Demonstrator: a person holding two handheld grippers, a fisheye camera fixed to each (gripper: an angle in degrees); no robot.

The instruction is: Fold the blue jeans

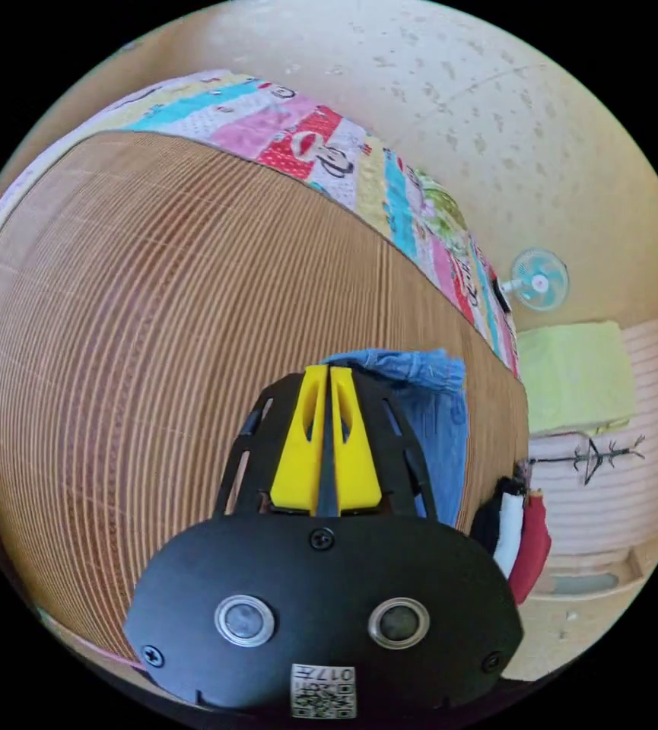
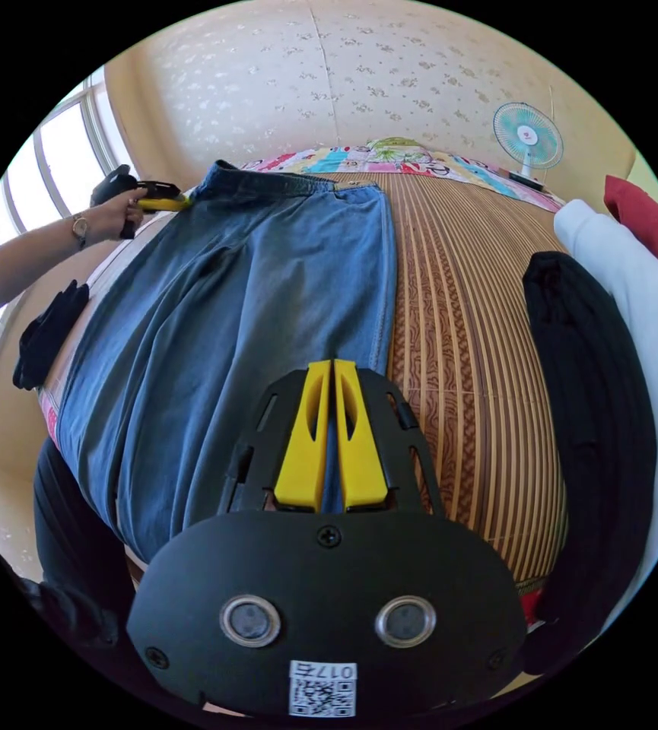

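In the left gripper view, a ribbed bamboo mat is seen across the left and centre of the frame, edged along the top and right by a patchwork quilt. A speckled cream wall is seen at the upper right, with a small fan at the right edge and a green cloth below it. Black, white and red clothes are seen at the lower right. The left gripper is seen at lower centre, its yellow jaws brought together on the edge of the jeans, which are bunched just right of the jaw tips.

In the right gripper view, the mat runs down the centre right, with the quilt and fan at the top and a window at the upper left. A black garment, a white one and a red one are seen at the right. The jeans are spread across the left and centre, waistband at the top. The right gripper is closed on the denim at lower centre. At the upper left, the left gripper is held in a hand at the waistband corner.
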